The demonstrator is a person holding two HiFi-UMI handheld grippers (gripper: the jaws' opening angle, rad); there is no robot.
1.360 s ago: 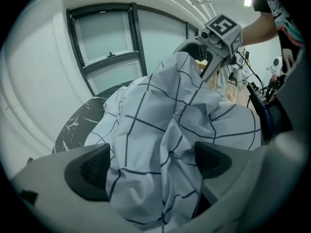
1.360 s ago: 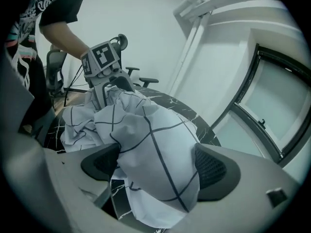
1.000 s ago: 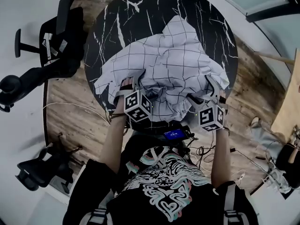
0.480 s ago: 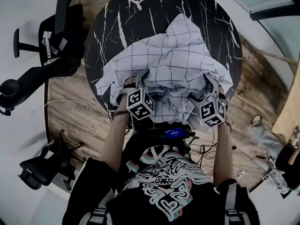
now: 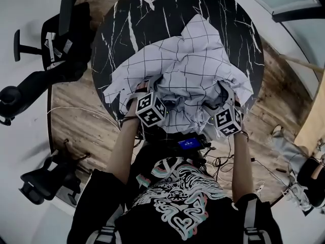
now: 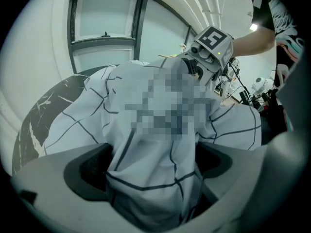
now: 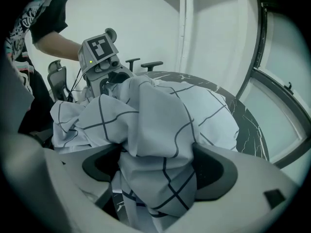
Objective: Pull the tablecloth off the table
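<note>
A white tablecloth (image 5: pixel 188 65) with a thin black grid lies crumpled in a heap on the round black marble table (image 5: pixel 127 14). Its near edge is bunched up at the table's front. My left gripper (image 5: pixel 150 94) is at the heap's front left, and in the left gripper view (image 6: pixel 153 164) a thick fold of cloth fills the gap between the pads. My right gripper (image 5: pixel 226 101) is at the front right. In the right gripper view (image 7: pixel 158 166) its jaws are closing, with a wad of cloth packed between them.
Black office chairs stand to the table's left (image 5: pixel 56 39) and near left (image 5: pixel 45 179) on the wooden floor. Cables (image 5: pixel 264 172) trail on the floor at the right. A small device with a blue screen (image 5: pixel 190 145) hangs at the person's chest.
Both grippers have edged slightly forward into the near edge of the cloth, and the heap has bunched a little more between them.
</note>
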